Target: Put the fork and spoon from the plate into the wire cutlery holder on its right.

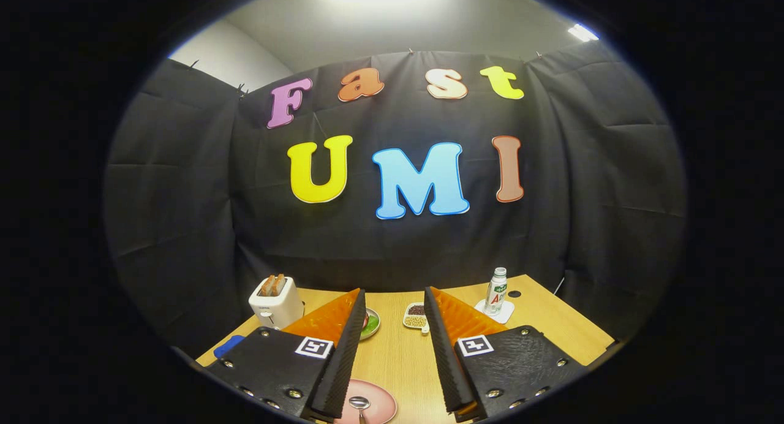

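While the claw (395, 326) hangs above the wooden tabletop (398, 356) with its two fingers (340, 356) spread wide and nothing between them, the pink plate (376, 402) serves as the landmark: it lies directly below the gap, close to the base of the fingers. On the plate rests a spoon (359, 404), bowl toward the far side; its handle is cut off, and whether a fork lies there cannot be told. Beyond the plate and off to its left stands a white toaster (275, 301) with two slices in its slots. Farther beyond the plate to the right, a small bottle (497, 291) stands upright on a white coaster. Straight beyond the plate sit a divided dish of beans (416, 317) and a green saucer (370, 324), partly hidden by the left finger.
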A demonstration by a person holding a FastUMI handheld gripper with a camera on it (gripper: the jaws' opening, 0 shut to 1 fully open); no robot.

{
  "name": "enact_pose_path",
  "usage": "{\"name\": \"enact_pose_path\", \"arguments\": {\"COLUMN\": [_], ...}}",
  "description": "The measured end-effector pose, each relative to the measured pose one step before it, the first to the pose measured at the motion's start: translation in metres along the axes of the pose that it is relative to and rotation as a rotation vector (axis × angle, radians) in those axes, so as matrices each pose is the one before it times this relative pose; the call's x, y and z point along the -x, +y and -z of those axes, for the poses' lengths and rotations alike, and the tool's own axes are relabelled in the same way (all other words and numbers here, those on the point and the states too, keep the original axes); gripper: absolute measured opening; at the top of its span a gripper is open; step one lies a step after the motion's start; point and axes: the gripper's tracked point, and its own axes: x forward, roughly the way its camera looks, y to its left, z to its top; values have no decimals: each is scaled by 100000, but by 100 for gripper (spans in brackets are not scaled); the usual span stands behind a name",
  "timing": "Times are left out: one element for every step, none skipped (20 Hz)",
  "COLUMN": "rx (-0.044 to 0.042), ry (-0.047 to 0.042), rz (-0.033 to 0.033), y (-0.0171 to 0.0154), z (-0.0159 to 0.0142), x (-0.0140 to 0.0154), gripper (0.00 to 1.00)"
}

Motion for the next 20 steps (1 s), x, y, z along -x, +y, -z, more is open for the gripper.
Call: {"name": "enact_pose_path", "arguments": {"rx": [-117, 42, 104, 211, -36, -289, -400, -40, 913, 2419, 2245, 1518, 1360, 1042, 376, -260, -77, -21, 95, -148], "ry": [877, 819, 826, 955, 1040, 1696, 2009, 1901, 1615, 1916, 2207, 2322, 2888, 3943, 3294, 3011, 2714, 3439, 3949, 3781], "rz": [-293, -358, -406, -364, -686, -633, -543, -360, -184, -265, -381, -1118, -1251, -1906, -1556, -2040, -1411, -1434, -1168, -1464], "y": [161, 174, 159, 147, 225, 239, 146, 99, 51, 105, 153, 314, 360, 449, 415, 494, 377, 367, 338, 358], "z": [371, 168, 328, 274, 448, 479, 776, 654, 707, 835, 1179, 1097, 1380, 1427, 1314, 1039, 872, 1173, 1197, 969], "x": [-171, -83, -188, -138, -164, -194, -259, -211, -273, -292, -347, -299, -388, -273, -347, -428, -198, -448, -455, -411], "gripper": [60, 60, 60, 60, 60, 60, 60, 60, 60, 60, 60, 60, 60, 60, 60, 60, 60, 60, 60, 60]}}
